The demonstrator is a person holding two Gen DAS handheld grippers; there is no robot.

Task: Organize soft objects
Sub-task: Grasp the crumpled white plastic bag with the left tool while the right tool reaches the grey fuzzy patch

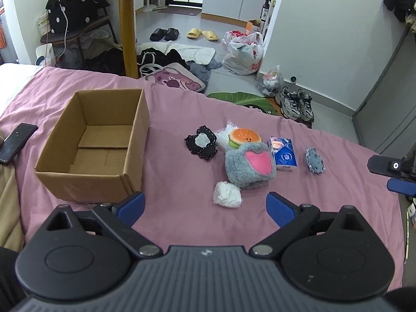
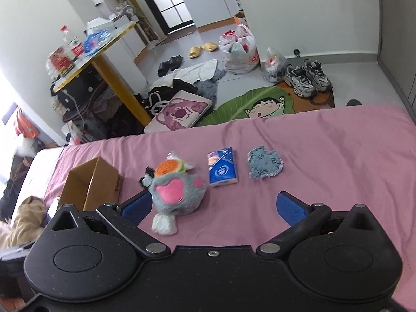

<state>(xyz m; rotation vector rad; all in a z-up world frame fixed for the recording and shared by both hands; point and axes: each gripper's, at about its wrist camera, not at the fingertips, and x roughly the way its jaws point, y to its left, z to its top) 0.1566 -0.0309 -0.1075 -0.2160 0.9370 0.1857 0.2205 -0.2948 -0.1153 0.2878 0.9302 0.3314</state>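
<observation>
A pink sheet (image 1: 182, 221) is covering the bed, and an open cardboard box (image 1: 91, 143) is sitting on it to the left, with a black phone (image 1: 15, 141) lying just beside its left wall. To the right of the box the soft things are lying in a loose cluster: a black frilled cloth (image 1: 200, 146), a burger toy (image 1: 244, 137) resting against a grey plush (image 1: 249, 165) with a pink patch, a white wad (image 1: 227, 195) just in front of the plush, a blue tissue pack (image 1: 283, 153) touching its right side, and a small grey fuzzy piece (image 1: 314, 160) lying apart further right. The left gripper (image 1: 205, 205) is hovering above the sheet with its blue fingers spread wide and nothing between them — the white wad is lying just ahead of the gap. The right gripper (image 2: 213, 208) is likewise gaping wide and holding nothing, with the grey plush sitting by its left finger (image 2: 136, 206) and the tissue pack and fuzzy piece lying ahead of it.
</observation>
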